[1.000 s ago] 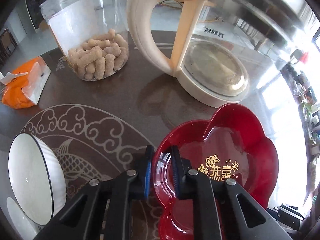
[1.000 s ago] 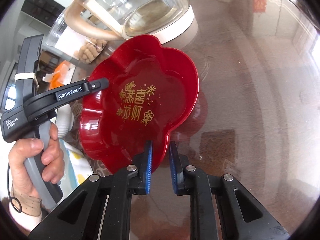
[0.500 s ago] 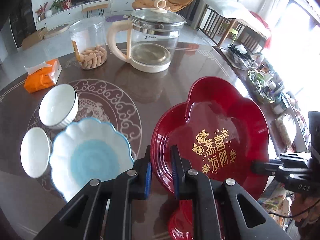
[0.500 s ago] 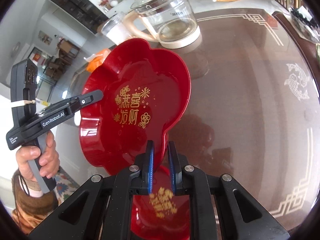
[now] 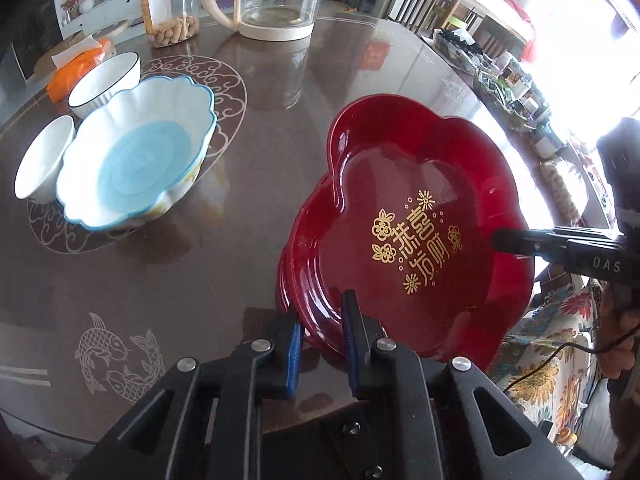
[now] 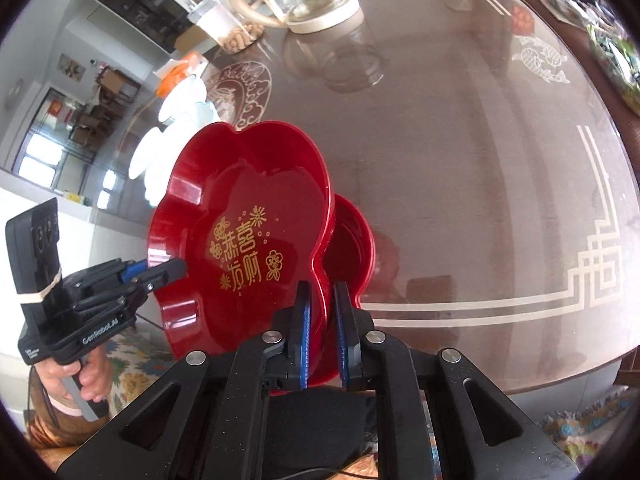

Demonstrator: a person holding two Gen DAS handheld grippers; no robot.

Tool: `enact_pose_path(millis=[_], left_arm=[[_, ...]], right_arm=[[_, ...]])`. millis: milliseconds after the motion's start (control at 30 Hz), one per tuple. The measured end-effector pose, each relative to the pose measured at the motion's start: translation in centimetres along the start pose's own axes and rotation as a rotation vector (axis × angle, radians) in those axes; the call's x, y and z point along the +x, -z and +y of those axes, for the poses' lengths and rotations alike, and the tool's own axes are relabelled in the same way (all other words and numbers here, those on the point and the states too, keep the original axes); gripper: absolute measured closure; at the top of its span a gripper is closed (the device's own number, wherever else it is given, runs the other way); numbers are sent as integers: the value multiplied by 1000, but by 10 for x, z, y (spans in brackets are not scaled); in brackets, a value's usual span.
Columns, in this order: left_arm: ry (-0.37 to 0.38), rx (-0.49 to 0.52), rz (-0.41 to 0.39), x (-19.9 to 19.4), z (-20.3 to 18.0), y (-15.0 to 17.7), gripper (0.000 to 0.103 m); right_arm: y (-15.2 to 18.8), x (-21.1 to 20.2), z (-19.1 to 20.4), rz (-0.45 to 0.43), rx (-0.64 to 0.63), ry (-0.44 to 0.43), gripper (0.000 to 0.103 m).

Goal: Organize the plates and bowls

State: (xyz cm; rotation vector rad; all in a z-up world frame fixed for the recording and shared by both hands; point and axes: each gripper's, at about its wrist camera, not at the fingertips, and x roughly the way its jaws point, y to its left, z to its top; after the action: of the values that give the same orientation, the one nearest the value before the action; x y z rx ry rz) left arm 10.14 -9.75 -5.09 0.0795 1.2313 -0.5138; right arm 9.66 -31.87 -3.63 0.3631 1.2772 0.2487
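Red flower-shaped plate [image 5: 420, 216], gold characters in centre, is held tilted above a 2nd red plate [image 6: 352, 236] which lies on the brown table [image 5: 208, 280] near the table's front edge; the 2nd plate is seen only partly under the 1st. Left gripper [image 5: 320, 348]: jaws narrow, clamped on the near rim of the top red plate, blue pads either side of the rim. Right gripper [image 6: 320, 336]: jaws narrow and closing, the plate's rim is gripped betw. the blue pads; in the left wrist view its black finger is seen lying over the plate's right rim. Left hand [image 6: 76, 380] is seen wrapped around the left gripper's grey handle. Other items, placed rel. to the red plate: blue-and-white scalloped bowl [image 5: 136, 156] well to its left on the table; 2 white bowls w/ dark rims just beside that bowl, one [image 5: 106, 78] behind it, one [image 5: 42, 158] at its far-left side, touching or nearly so. Glass kettle [image 5: 276, 4] w/ cream handle and base stands far behind the plate; clear jar [image 5: 170, 8] w/ beige snacks stands left of the kettle; orange tissue pack [image 5: 80, 66] far left-rear. Fish motif [image 5: 116, 356] is printed on the table left of the left gripper.
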Motion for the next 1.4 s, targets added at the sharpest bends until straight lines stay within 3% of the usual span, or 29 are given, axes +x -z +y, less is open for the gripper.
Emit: enact_pose_path(millis=[367, 467, 567, 600, 633, 700, 767, 933, 1033, 1167, 1300, 1400], left_arm=[[-85, 47, 38, 10, -7, 13, 85], [-139, 63, 23, 6, -8, 14, 80], [-190, 50, -2, -1, -4, 14, 59], [-189, 36, -25, -6, 0, 15, 41], [-193, 21, -59, -12, 4, 17, 24], [-216, -14, -144, -27, 12, 22, 14], [-213, -45, -194, -39, 22, 27, 14], [-182, -139, -259, -50, 45, 47, 14], [-170, -131, -256, -43, 49, 62, 14], [-187, -145, -256, -42, 66, 82, 14], [-196, -234, -277, -52, 96, 94, 14], [-195, -318, -310, -61, 120, 102, 14]], right_arm=[[3, 18, -5, 24, 9, 22, 92], [4, 21, 0, 25, -27, 58, 92], [4, 18, 1, 10, -43, 89, 92], [5, 17, 1, 6, -46, 96, 92], [5, 16, 4, -2, -65, 117, 90], [8, 10, 12, -49, -109, 182, 80], [11, -3, 19, -125, -125, 182, 32], [27, -38, 31, -357, -139, 251, 33], [39, -47, 32, -441, -109, 271, 33], [68, -37, 44, -376, -100, 133, 33], [98, -14, 66, -207, -68, -85, 33], [114, 13, 93, -61, -68, -197, 33]])
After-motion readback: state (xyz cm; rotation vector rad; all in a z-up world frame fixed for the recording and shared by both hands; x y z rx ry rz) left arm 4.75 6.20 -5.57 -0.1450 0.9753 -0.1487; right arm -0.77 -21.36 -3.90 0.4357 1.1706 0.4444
